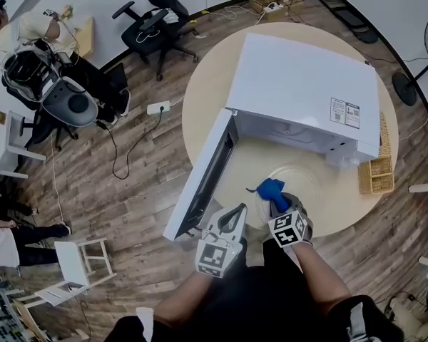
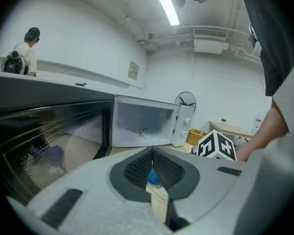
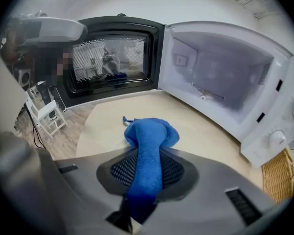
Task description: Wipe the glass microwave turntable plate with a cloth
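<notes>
White and swung wide, the microwave door [image 1: 203, 173] stands at the left of the round wooden worktop [image 1: 200, 98], just beside the left tongs [image 1: 237, 209]. Those tongs are all but closed. The left gripper view shows only a thin slit between the pads, with what looks like a clear rim pinched in it, so I judge that they hold the near-left edge of the glass plate [image 1: 303, 177].

Next to the right, the right tongs [image 1: 277, 204] are clamped on a blue cloth [image 1: 271, 188]. A narrow tail of it runs back between the jaws and a bunched head sticks out in front. That head sits over the plate's near-left part, though I cannot tell whether it presses on the glass.

The plate lies flat on the worktop in front of the open microwave [image 1: 299, 84], near the worktop's front edge. A wicker basket [image 1: 376, 175] is further right.

The risks, as I judge them:
- **Slipping plate:** smooth glass in hard pads may slip if the wiping stroke pushes sideways, and the plate could slide toward the front edge.
- **Tipping plate:** pressing down near the rim could tip it.
- **Loose cloth:** it is gripped by so little that it might drag free.
</notes>
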`<act>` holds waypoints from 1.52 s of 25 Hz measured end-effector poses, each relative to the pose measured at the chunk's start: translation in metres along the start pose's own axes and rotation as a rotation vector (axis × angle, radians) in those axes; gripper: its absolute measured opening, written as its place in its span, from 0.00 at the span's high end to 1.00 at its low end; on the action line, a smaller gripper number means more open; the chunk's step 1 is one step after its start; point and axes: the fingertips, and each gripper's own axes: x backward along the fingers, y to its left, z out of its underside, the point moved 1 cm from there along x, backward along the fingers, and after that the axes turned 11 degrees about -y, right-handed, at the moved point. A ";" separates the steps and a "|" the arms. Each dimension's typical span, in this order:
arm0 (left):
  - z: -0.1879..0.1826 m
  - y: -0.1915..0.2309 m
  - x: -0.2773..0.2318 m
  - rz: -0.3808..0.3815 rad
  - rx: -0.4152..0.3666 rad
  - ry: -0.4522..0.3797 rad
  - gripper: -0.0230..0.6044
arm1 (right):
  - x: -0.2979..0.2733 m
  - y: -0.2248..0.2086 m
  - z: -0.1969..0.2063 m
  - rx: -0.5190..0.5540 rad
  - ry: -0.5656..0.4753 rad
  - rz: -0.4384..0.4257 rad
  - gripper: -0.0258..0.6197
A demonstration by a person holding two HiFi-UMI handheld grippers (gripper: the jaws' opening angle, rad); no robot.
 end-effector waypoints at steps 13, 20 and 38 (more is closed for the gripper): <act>-0.008 -0.024 -0.018 0.055 0.026 -0.019 0.95 | 0.020 -0.049 0.023 0.008 0.039 0.132 0.83; -0.009 -0.026 -0.020 0.061 0.010 -0.013 0.95 | 0.034 -0.080 0.038 0.005 0.073 0.221 0.83; -0.002 -0.034 -0.010 0.090 0.014 -0.003 0.95 | 0.066 -0.135 0.069 -0.038 0.139 0.382 0.83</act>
